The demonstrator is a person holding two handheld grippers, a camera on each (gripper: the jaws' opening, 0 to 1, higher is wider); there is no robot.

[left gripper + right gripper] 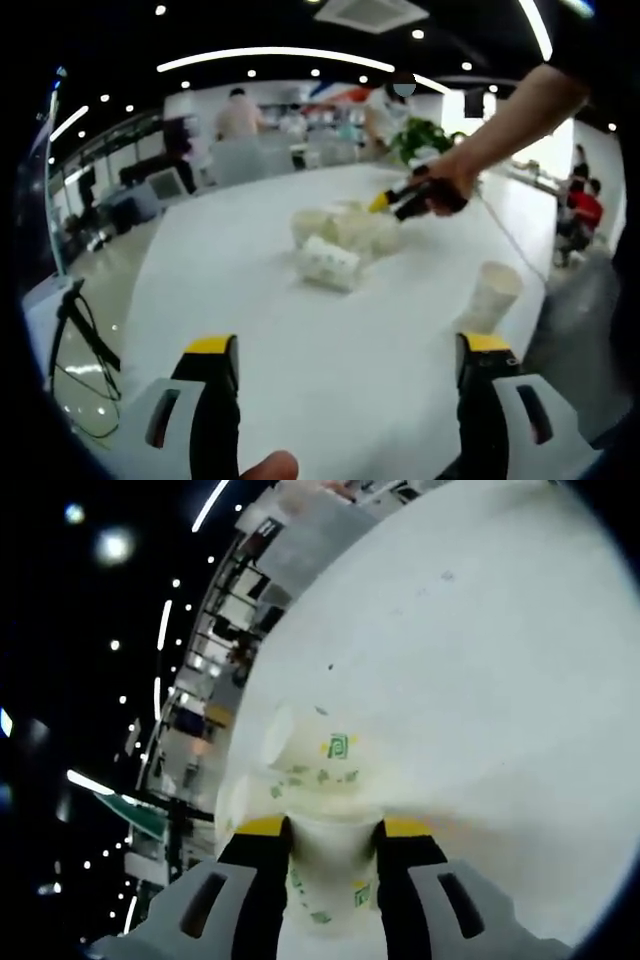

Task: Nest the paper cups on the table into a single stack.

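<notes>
The right tongs (332, 830) are clamped on a paper cup (325, 865) above the cluster of cups (340, 240) mid-desk. The left tongs (348, 355) hang wide open, empty, over the white desk (250, 300). 1 upright cup (492, 292) stands apart; nesting looks barely begun.

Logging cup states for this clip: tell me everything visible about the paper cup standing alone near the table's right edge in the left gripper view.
The lone paper cup looks white or cream paper, with a faint pattern too blurred to read. It stands on the white table, mouth up, leaning slightly, close to the table's right edge. It sits apart from the cluster of cups farther back, where the right claw is reaching. Nothing touches it but the table; the left claw is open and short of it.
</notes>
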